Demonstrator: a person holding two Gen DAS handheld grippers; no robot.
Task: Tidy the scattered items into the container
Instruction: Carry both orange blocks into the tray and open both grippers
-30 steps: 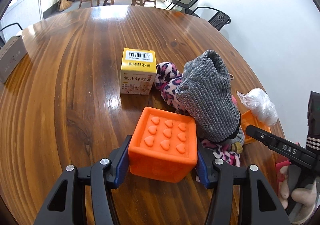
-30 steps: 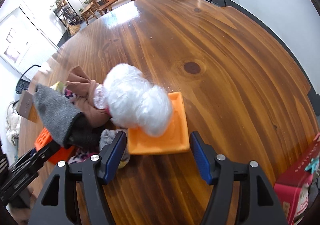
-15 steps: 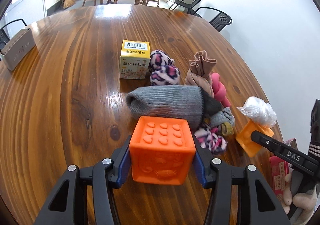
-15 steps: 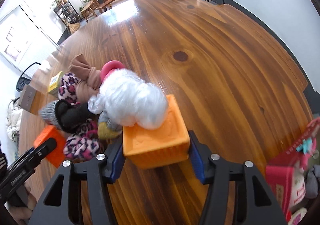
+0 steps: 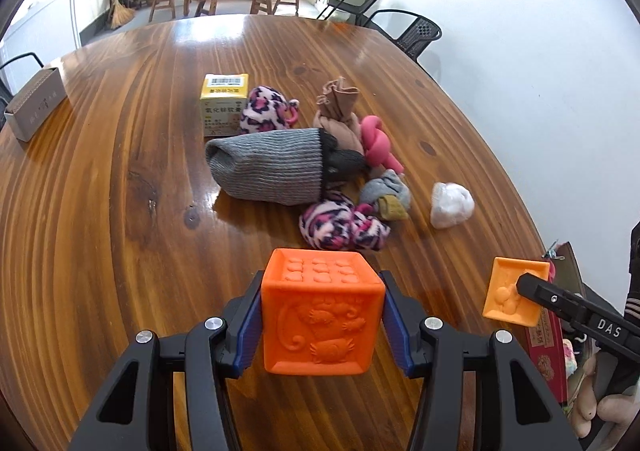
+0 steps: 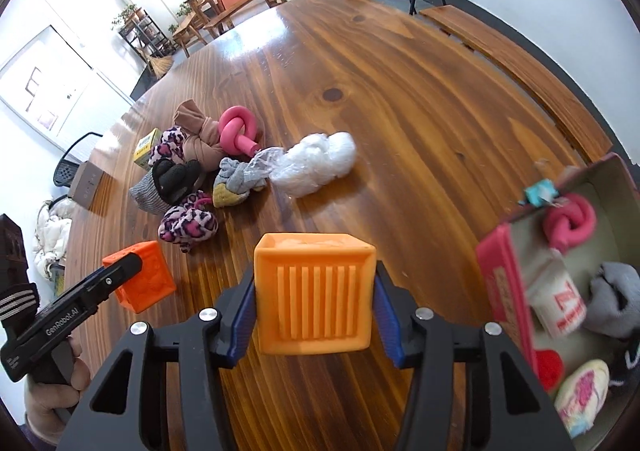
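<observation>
Left tongs clamp orange cube; right tongs closing on lighter orange cube (both above worktop).

My left wrist camera sits just behind its own fingers, looking steeply down and forward across the wooden table toward benches at twelve o'clock. My right wrist camera looks the same way from further right, close over the table, with the box at three o'clock. Both views share the pile of socks at mid-distance, and each catches the other gripper: at four o'clock in the left view, at eight o'clock in the right.
</observation>
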